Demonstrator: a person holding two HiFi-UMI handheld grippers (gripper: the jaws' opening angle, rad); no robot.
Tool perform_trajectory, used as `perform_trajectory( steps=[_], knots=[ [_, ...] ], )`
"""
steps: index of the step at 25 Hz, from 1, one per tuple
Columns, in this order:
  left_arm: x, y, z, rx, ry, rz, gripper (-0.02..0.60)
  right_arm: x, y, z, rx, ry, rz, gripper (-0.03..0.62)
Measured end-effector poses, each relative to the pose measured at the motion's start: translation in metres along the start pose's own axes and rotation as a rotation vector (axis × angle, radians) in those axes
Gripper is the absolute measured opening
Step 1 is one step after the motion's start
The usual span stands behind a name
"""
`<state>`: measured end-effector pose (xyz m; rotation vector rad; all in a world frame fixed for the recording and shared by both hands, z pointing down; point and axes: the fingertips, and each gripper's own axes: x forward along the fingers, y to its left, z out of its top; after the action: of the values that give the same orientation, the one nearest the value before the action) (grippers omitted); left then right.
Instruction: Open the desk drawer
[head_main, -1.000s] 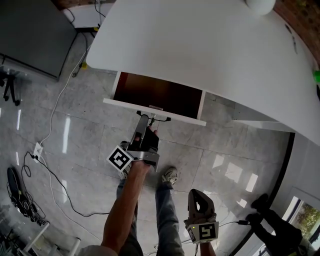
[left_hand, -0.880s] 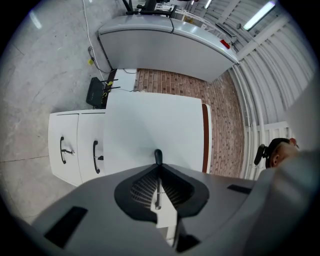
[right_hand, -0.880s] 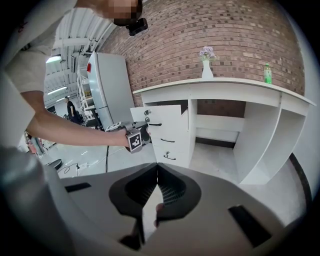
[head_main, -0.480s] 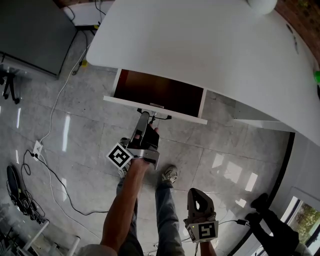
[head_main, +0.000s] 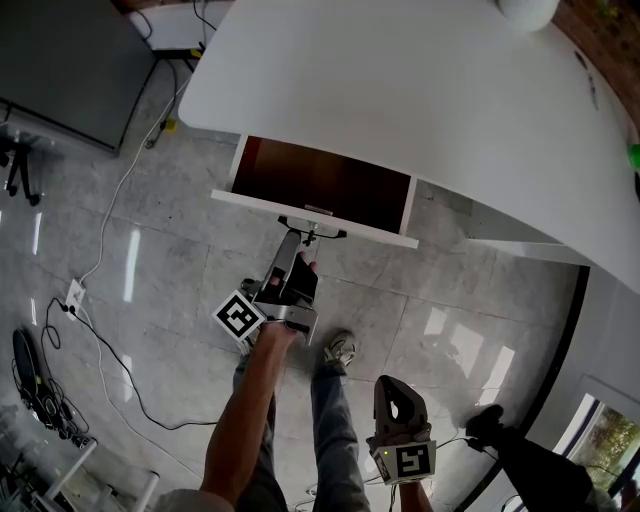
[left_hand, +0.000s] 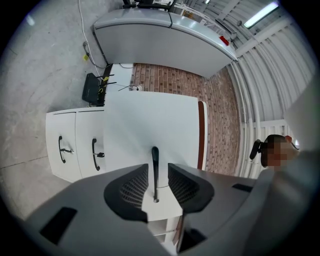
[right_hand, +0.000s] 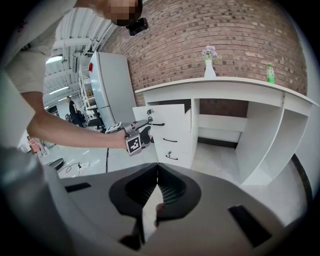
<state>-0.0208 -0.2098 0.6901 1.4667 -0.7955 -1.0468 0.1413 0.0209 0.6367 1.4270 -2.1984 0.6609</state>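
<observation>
Left gripper (left_hand: 155, 170): jaws have just been opening and stand spread either side of the handle (left_hand: 155, 157), clear of it. Right gripper (right_hand: 156, 169): pressed together, empty. The drawer (head_main: 320, 185) is pulled out from under the desk (head_main: 400, 90), so the task looks done, with only withdrawal left. No readable writing.

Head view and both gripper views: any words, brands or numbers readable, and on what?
No legible text anywhere.
Black-and-white square marker cube: pattern only, no letters.
Small red patch on the grey refrigerator: too small to read.
Green plastic bottle on the white desk: label too small to read.
</observation>
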Motion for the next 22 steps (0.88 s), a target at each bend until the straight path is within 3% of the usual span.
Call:
perform_trajectory(
  steps=[7,10,16,19,22],
  knots=[
    [-0.017,-0.006,0.004,-0.002,-0.031,0.029,0.111,-0.001,0.007,0.003,-0.023,0.007,0.01,0.017],
    [-0.026,-0.015,0.006,0.031,-0.035,0.034,0.012,-0.001,0.01,0.011,-0.027,-0.012,0.013,0.017],
    [-0.032,-0.043,0.01,0.064,-0.029,0.005,0.012,-0.005,0.016,0.029,-0.046,-0.044,0.018,0.017],
    [-0.03,-0.061,0.012,0.183,0.031,0.009,0.012,-0.007,0.02,0.034,-0.066,0.018,0.005,0.017],
    [-0.03,-0.087,0.011,0.39,0.138,0.037,0.012,-0.014,0.023,0.042,-0.078,0.041,-0.009,0.017]
  ],
)
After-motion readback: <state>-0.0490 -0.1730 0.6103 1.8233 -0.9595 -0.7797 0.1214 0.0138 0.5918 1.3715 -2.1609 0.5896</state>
